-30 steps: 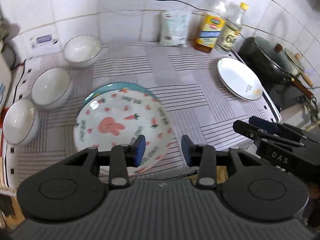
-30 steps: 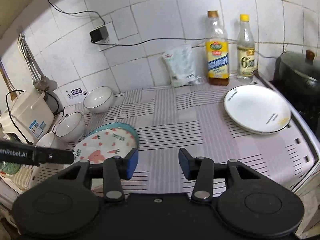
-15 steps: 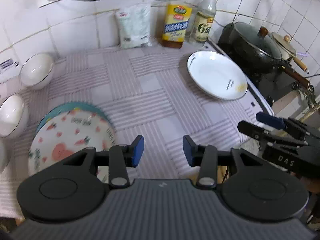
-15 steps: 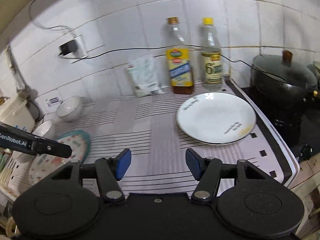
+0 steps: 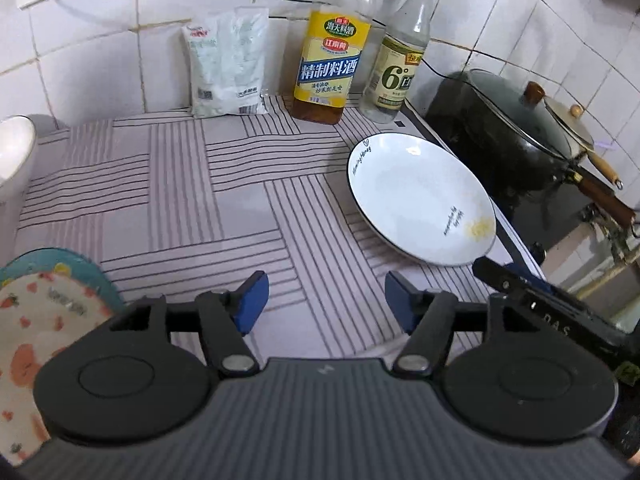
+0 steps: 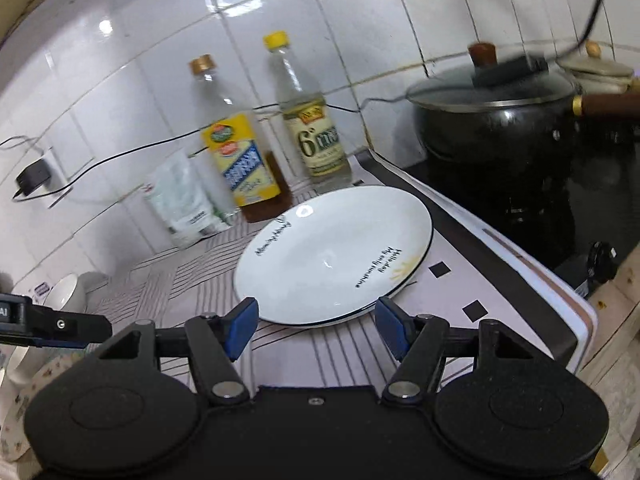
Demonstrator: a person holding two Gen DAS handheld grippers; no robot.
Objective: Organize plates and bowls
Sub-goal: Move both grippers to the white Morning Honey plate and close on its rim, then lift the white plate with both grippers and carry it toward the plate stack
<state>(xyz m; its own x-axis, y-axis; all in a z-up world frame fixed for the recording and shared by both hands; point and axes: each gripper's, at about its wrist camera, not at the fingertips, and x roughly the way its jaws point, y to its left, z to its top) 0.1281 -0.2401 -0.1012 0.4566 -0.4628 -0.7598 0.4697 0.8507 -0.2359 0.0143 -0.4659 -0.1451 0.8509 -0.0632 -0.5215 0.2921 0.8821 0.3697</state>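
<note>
Fingers (image 6: 240, 322) opening; black-rimmed white plate (image 6: 332, 256)

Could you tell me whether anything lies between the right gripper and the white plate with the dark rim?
Nothing: in the right wrist view only bare striped cloth separates the opening right gripper from the round white dark-rimmed plate.

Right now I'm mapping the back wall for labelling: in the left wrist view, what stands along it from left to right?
White bowl at the left edge → white pouch → yellow-labelled bottle → yellow-capped bottle → black lidded pot.
</note>
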